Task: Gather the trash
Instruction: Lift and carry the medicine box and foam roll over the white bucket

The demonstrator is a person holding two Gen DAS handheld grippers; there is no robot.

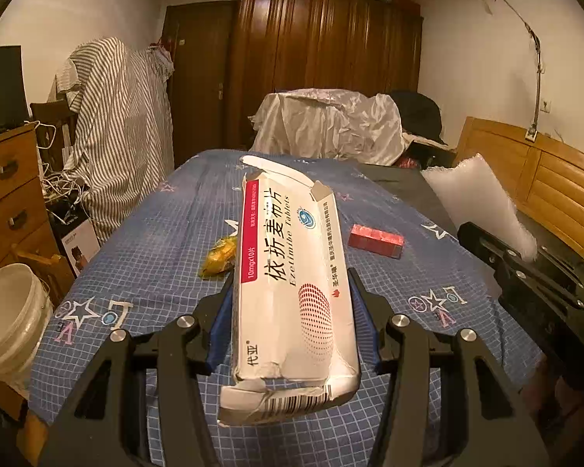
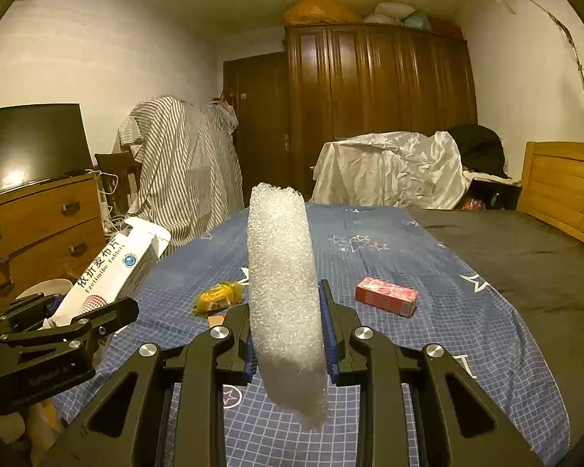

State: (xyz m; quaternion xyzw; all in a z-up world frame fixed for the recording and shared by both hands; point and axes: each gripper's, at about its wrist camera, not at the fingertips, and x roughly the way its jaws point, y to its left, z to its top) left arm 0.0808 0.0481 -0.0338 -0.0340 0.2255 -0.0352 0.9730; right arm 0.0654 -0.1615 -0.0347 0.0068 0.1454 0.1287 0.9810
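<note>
Left tool (image 1: 292,311): closed on a white tablet carton (image 1: 292,272), blue pads pressed to its two long sides. The carton is held clear above the bed, torn at the near end, flaps open at the far end.

Right tool (image 2: 286,327): closed on a strip of white foam wrap (image 2: 284,292), which stands on edge between the pads and juts out both forward and back. It too is held above the bed.

In the right wrist view the left tool (image 2: 74,323) and its carton (image 2: 109,268) sit to the left, near the bed's edge.

Remaining on the blue checked bedspread (image 1: 155,241): a crumpled yellow wrapper (image 1: 219,257) and a small red box (image 1: 375,240), well apart from each other, neither touched by a tool. The wrapper lies left of centre, the red box to the right.

A white bucket (image 1: 11,311) stands on the floor beside the bed's left side, below a wooden dresser (image 1: 11,194). Beyond the bed's far end: a dark wardrobe (image 1: 323,62), a striped cloth draped over something (image 1: 124,132) and a pale crumpled sheet (image 1: 331,124)
</note>
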